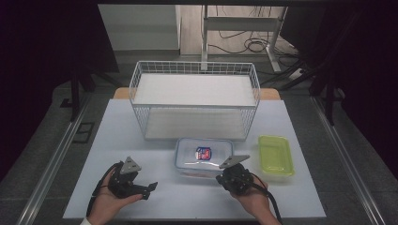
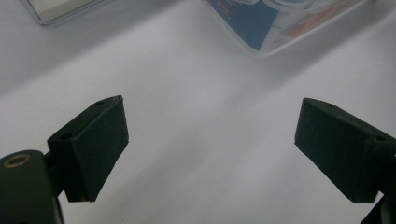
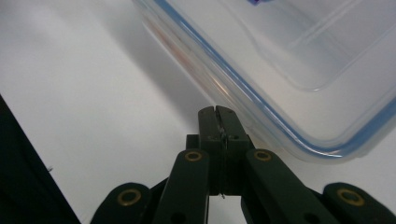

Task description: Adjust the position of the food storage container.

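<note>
Both of the person's hands rest low on the white table (image 1: 117, 122), at about 7 and 5 o'clock from the clear food box (image 1: 204, 157) in the middle. The left gripper (image 1: 141, 187) lies across an upturned palm, turned toward 3 o'clock, its jaws spread wide with nothing but bare tabletop between them. The right gripper (image 1: 231, 174) is held from behind and points toward 11 o'clock, its tip just beside the box's near right corner; in the right gripper view its jaws are pressed flat together, empty, close to the blue-edged rim without gripping it.

The clear box has a blue seal line and a small printed label on its lid; what lies inside I cannot tell. At 3 o'clock from it sits a shallow yellow-green tray (image 1: 276, 154), empty. At 12 o'clock stands a white 2-tier wire rack (image 1: 195, 101), both shelves bare.
</note>
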Demonstrator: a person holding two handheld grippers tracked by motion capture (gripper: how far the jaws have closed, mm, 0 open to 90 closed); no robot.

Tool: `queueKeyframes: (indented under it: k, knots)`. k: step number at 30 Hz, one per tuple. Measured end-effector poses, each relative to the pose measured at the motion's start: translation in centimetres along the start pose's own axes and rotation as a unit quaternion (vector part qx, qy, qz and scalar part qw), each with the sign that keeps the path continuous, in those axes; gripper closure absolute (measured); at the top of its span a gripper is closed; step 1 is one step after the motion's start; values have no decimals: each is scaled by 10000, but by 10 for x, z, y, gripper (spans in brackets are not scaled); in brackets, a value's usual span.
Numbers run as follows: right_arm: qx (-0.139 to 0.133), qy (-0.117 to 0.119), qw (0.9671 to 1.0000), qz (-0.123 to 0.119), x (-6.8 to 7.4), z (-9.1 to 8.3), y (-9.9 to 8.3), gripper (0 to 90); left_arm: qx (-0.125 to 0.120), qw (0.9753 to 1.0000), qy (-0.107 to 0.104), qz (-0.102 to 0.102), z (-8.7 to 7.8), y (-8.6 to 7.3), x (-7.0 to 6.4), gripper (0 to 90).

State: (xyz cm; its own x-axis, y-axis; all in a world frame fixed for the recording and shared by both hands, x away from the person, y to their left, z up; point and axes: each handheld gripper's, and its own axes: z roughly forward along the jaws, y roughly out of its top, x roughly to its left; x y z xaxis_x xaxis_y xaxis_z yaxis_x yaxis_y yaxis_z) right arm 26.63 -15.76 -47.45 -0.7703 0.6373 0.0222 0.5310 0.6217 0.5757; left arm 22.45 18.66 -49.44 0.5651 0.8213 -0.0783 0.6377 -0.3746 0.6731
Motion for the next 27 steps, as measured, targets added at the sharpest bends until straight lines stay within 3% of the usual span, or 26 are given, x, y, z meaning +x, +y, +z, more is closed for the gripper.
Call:
queueKeyframes:
  k: [5, 9, 11, 14, 16, 20, 23, 27]
  knots:
    - [-253, 72, 9996, 110, -4, -19, 0, 894, -49, 10000, 12, -36, -2, 0, 1, 95]
    - [-546, 65, 9972, 513, -22, -39, -4, 892, -77, 9999, -3, -92, -3, 1, 2, 95]
    - [-723, 137, 9941, 802, -33, -48, -9, 873, -103, 9999, -6, -118, -3, 2, 2, 95]
    - [-924, 233, 9894, 1099, -45, -56, -15, 730, -143, 9997, -38, -184, -3, 3, 3, 95]
    - [-1011, 325, 9861, 1276, -52, -59, -18, 582, -166, 9996, -59, -217, -3, 3, 4, 95]
    - [-1196, 526, 9768, 1695, -62, -61, -22, 389, -216, 9992, -137, -313, -3, 4, 5, 96]
    - [-1319, 688, 9697, 1938, -67, -61, -25, 314, -259, 9988, -195, -370, -4, 4, 6, 95]
    - [-1348, 665, 9682, 2001, -69, -61, -26, 272, -327, 9978, -326, -485, -4, 5, 8, 95]
